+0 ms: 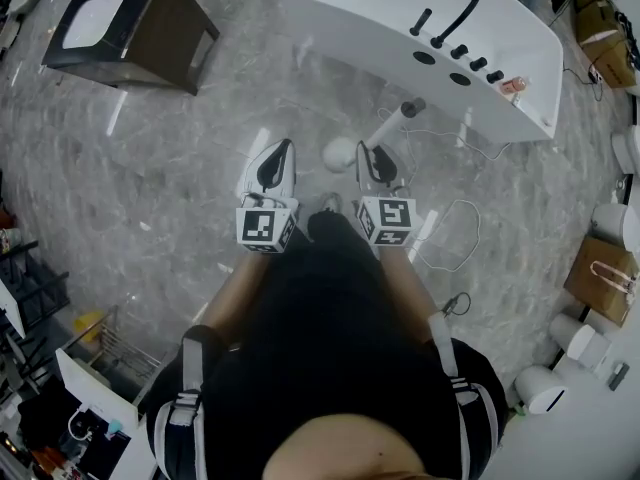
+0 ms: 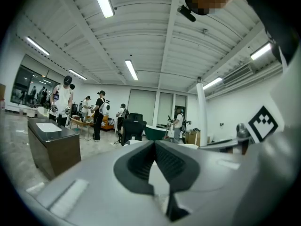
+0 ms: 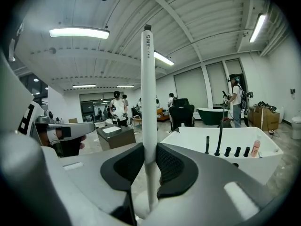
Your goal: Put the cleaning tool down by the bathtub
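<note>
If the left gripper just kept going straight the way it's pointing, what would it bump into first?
Probably the near end of the white bathtub, which lies ahead of the left gripper and its closed tips. A black chair stands farther off. Depth is unclear.

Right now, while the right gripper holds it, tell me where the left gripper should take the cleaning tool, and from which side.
Grip the cleaning tool on its bare shaft just beyond the right gripper, not the round head: it is slim, straight and free there. Probably come from the left, where the left gripper sits, jaws closed and empty.
</note>
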A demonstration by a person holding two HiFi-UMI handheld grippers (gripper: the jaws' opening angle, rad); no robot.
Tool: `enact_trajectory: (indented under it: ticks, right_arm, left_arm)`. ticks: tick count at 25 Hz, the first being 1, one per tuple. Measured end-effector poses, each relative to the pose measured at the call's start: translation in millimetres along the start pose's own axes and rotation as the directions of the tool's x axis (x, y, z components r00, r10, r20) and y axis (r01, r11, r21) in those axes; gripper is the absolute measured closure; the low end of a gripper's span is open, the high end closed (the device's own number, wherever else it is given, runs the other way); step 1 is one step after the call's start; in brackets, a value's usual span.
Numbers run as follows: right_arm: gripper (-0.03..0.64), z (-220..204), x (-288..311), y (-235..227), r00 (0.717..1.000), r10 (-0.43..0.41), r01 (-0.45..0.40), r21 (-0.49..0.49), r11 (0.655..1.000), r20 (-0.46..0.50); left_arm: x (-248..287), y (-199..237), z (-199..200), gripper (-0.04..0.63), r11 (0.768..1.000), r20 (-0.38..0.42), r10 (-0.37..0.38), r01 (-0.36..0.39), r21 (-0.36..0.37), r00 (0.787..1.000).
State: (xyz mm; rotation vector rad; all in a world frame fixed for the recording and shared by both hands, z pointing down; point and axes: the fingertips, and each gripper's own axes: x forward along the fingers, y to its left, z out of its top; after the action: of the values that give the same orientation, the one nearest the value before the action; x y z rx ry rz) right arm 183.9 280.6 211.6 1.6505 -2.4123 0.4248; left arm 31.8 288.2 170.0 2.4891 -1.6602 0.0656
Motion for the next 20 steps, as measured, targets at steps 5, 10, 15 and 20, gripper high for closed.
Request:
enact_trajectory:
  ticks: [5,10,15,20]
  right_arm:
    - [0.532,5,15,-12,1.000,0.021,-0.021,-0.004,1.000,0.015]
    - [0.532,11,26,-13,0.999,0.032,-0.032,-0.006,0.999,0.018]
    - [0.532,9,42,-16,0.999,0.028,-0.028,-0.009,1.000,0.017]
    - [0.532,8,70,-17,0.999,0.025,-0.025,-0.016,1.000,0.027]
  left_arm:
    - [7,6,2,0.586,0.999,0.012,0.054,-0.054,0.005,0.998]
    - [14,11,13,0.586,0.997,0.039,0.071,-0.071,0.006,0.997]
    - [29,19,12,0.586,0.998,0.050,0.062,-0.062,0.008,0.997]
    - [55,36,10,0.586,0.999,0.064,0.035,-0.036,0.024,0.997]
